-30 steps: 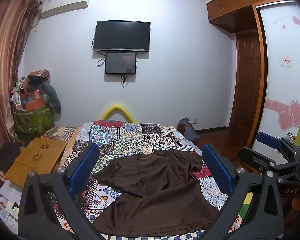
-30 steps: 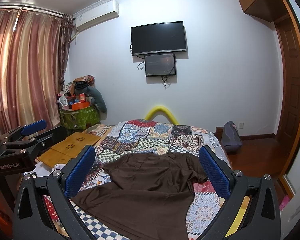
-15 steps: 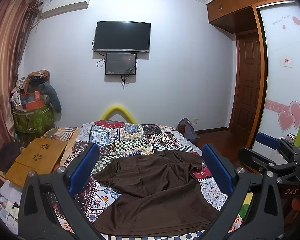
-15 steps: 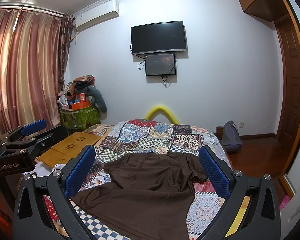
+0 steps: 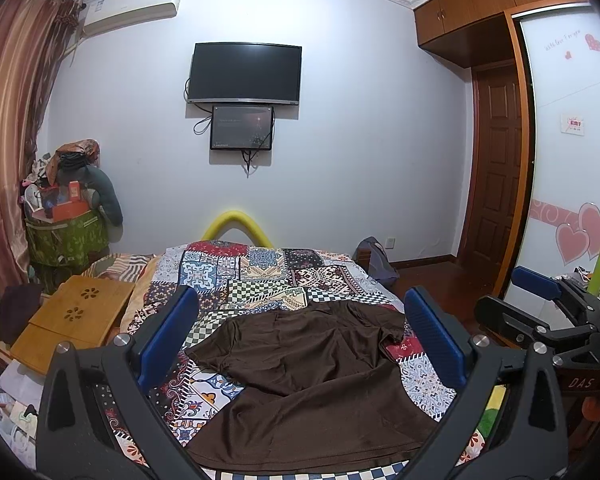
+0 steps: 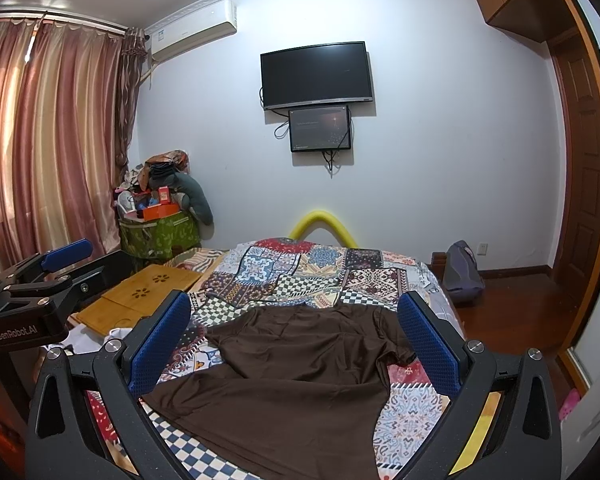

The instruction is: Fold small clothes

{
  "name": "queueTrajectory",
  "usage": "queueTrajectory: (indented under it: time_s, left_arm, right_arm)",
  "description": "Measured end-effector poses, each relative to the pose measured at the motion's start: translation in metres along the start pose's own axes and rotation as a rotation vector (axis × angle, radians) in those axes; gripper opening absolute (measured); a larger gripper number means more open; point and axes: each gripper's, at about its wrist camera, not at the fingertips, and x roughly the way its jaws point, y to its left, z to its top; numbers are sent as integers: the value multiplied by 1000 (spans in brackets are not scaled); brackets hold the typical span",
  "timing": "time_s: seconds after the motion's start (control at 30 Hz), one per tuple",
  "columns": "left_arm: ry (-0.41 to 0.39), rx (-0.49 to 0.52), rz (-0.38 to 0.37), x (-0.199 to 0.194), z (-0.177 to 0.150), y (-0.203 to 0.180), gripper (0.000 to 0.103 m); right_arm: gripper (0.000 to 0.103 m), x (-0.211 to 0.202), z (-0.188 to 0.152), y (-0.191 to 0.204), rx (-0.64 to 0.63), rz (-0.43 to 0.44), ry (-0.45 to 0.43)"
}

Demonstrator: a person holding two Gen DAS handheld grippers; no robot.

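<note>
A dark brown T-shirt (image 5: 312, 376) lies spread flat on the patchwork bedspread (image 5: 260, 276), collar toward the far wall, hem toward me. My left gripper (image 5: 300, 316) hovers open above the shirt's near half, its blue pads wide apart with nothing between them. The right wrist view shows the same shirt (image 6: 296, 384) under my right gripper (image 6: 294, 316), also open and empty. Each gripper shows at the edge of the other's view: the right gripper (image 5: 540, 300) on the right, the left gripper (image 6: 60, 264) on the left.
A wooden lap desk (image 5: 72, 320) lies left of the bed. A green basket piled with clutter (image 5: 66, 236) stands by the curtain (image 6: 40, 152). A bag (image 6: 462, 276) sits on the wood floor at the right, near the door (image 5: 496, 168).
</note>
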Motion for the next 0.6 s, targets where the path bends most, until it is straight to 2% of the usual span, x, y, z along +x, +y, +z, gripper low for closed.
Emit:
queueTrajectory:
  time_s: [0.43,0.6]
  left_arm:
    - [18,-20,6,13,1,12,103]
    - [59,-45,55,39,0,38,103]
  right_arm:
    - [103,19,0,2,-15,17,17]
    - [103,47,1,2,-18,33,26]
